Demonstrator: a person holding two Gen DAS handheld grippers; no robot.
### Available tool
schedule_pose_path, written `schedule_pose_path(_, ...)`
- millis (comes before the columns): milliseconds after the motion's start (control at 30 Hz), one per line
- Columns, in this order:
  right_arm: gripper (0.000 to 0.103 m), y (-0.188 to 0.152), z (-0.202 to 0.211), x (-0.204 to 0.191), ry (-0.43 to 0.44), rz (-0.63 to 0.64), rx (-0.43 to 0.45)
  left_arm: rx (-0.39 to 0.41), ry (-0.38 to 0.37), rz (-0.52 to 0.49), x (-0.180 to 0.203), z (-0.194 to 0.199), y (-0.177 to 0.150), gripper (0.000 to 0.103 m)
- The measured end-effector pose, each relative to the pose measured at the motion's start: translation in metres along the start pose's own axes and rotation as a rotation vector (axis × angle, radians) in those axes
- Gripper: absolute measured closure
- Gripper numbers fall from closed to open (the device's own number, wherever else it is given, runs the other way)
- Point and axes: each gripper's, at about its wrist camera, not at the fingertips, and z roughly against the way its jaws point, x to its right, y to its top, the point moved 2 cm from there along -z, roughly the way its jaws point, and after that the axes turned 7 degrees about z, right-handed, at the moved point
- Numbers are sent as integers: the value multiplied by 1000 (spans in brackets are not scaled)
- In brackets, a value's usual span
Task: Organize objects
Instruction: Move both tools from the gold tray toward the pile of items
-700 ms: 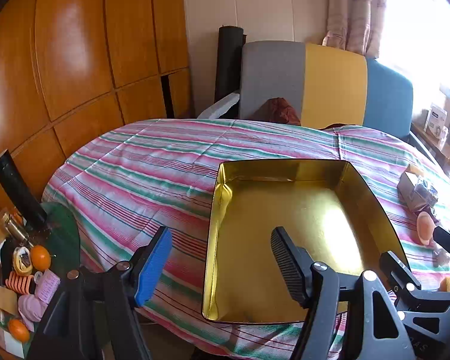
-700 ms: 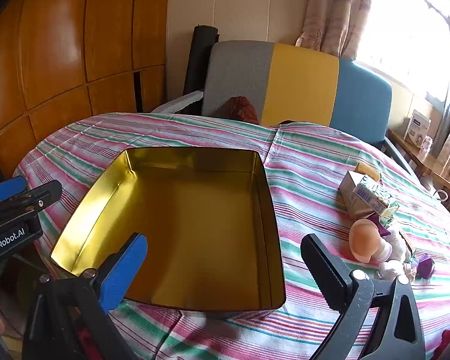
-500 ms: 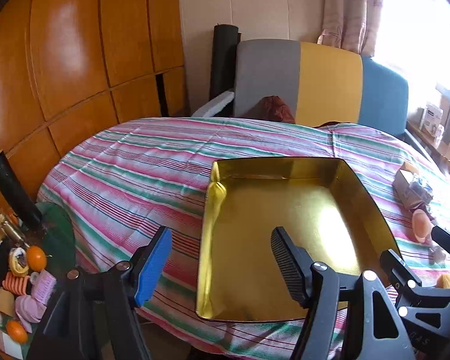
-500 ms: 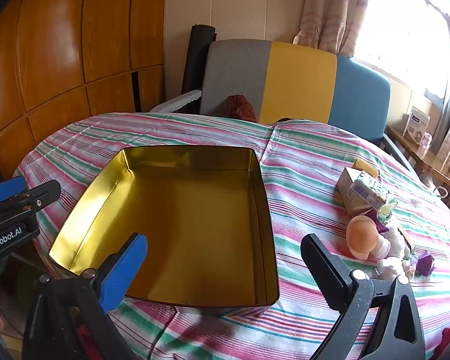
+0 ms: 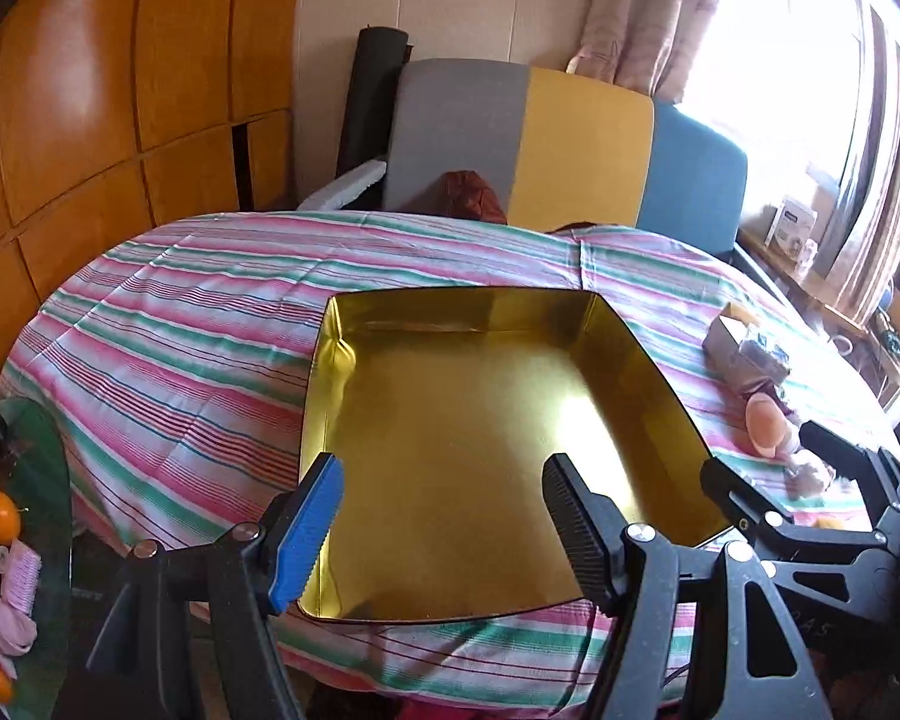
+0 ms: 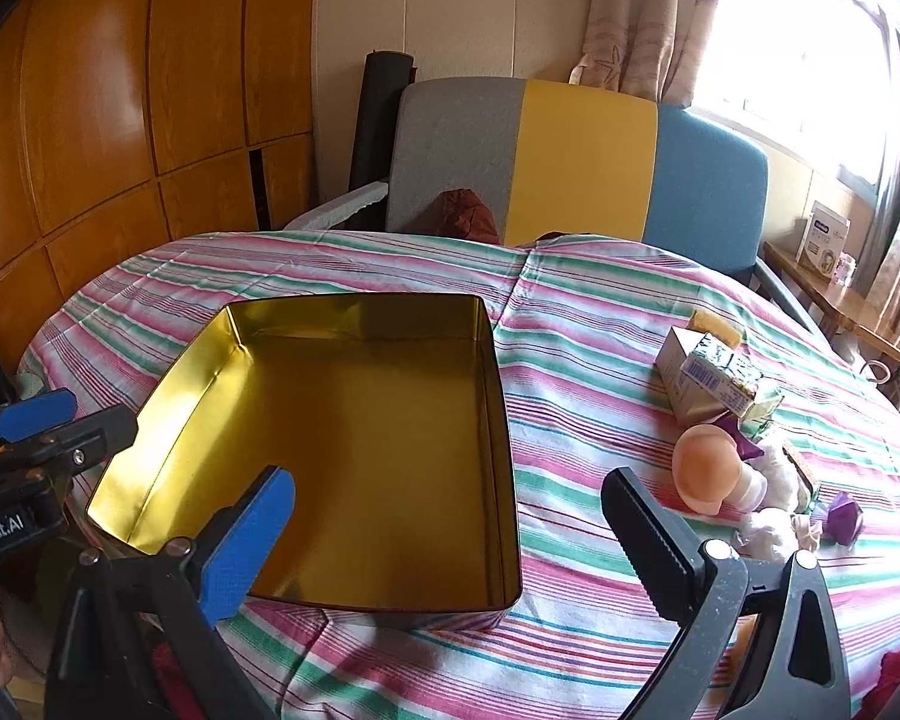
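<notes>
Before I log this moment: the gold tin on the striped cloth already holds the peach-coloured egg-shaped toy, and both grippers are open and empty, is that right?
Not quite: the gold tin is empty. The right wrist view shows the peach-coloured egg-shaped toy on the striped cloth beside it. Both the left gripper and right gripper are open and empty.

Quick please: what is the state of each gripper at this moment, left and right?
Left gripper: open, holds nothing, over the near edge of the gold tin.
Right gripper: open wide, holds nothing.
</notes>
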Motion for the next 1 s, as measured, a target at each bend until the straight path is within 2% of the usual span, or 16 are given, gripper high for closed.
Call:
schedule_pose_path(167, 0, -1, 0, 7, -2, -11, -8, -41, -23, 13, 3, -4, -3, 33)
schedule_pose_path(367, 0, 0, 2, 26, -13, -43, -13, -22, -14, -48, 11, -5, -6, 33)
schedule_pose_path(500, 0, -3, 6, 55, -34, -95, -20, 9, -37, -84, 19, -3, -4, 33)
schedule_pose_path(633, 0, -8, 10, 82, -86, -124, -36, -3, -53, -114, 27, -5, -3, 33)
schedule_pose_path(700, 0, -11, 12, 97, -99, -151, -45, -12, -84, -132, 32, -6, -3, 33)
schedule_pose_path(833, 0, -16, 21, 128, -112, -197, -47, -30, -165, -156, 43, -7, -2, 23)
schedule_pose_path(1000, 0, -30, 38, 182, -163, -284, -63, -64, -251, -179, 60, -10, 1, 20)
